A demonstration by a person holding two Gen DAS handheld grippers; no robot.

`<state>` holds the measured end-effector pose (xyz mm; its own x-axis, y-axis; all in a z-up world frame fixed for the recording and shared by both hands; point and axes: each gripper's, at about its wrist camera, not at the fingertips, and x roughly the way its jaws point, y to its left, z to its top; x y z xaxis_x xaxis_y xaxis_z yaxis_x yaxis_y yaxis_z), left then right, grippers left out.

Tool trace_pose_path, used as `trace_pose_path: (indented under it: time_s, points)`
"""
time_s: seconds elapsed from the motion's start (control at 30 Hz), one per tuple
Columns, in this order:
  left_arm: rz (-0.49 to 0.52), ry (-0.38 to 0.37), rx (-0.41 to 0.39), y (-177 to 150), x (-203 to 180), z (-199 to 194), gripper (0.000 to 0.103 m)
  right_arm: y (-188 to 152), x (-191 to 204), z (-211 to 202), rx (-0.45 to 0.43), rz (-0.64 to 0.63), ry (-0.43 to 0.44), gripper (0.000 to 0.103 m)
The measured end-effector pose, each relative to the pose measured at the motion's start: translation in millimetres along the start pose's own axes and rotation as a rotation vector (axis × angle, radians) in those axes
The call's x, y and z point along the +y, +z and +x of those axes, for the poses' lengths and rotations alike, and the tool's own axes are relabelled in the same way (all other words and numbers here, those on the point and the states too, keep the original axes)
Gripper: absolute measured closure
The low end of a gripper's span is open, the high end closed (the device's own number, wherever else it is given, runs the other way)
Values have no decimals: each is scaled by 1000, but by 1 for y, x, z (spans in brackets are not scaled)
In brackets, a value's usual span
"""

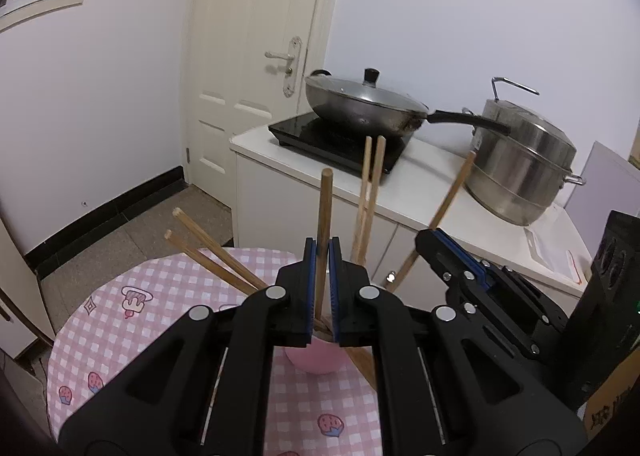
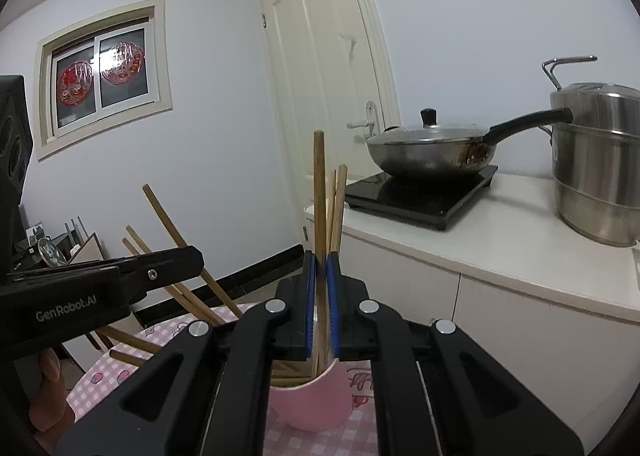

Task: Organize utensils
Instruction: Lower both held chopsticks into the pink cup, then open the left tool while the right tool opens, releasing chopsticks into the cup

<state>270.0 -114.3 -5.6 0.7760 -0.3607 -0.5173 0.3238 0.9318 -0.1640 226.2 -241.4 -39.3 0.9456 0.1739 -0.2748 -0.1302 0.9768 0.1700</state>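
Chopstick (image 1: pixel 323 216), round pale wood, is clamped in my left gripper (image 1: pixel 322 256), another (image 2: pixel 319 192) in my right gripper (image 2: pixel 320 268), above the pink cup (image 2: pixel 310 402) at six o'clock. Light, stiff, slippery; I would grip mid-shaft.

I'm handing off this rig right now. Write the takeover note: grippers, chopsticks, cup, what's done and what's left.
Left gripper: shut on one chopstick, upright, lower end at the pink cup.
Right gripper: shut on another chopstick, upright over the cup.
Cup stands on the checked tablecloth.
Done: several chopsticks already in the cup, leaning outward.
Left: release both into the cup; no other loose chopsticks are visible.
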Motion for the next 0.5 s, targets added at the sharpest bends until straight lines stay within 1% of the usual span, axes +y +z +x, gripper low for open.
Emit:
trace_pose_path:
  time_s: [0.07, 0.2, 0.3, 0.5]
  points:
    - [-1, 1, 18, 0, -1, 0, 96, -1, 0, -2, 8, 8, -6, 98]
    - [8, -6, 27, -1, -3, -5, 96, -2, 1, -8, 14, 23, -8, 97]
    - [7, -11, 27, -1, -4, -11, 96, -2, 2, -14, 19, 29, -10, 93]
    - [17, -18, 24, -1, -7, -25, 95, -2, 3, -32, 14, 39, -14, 80]
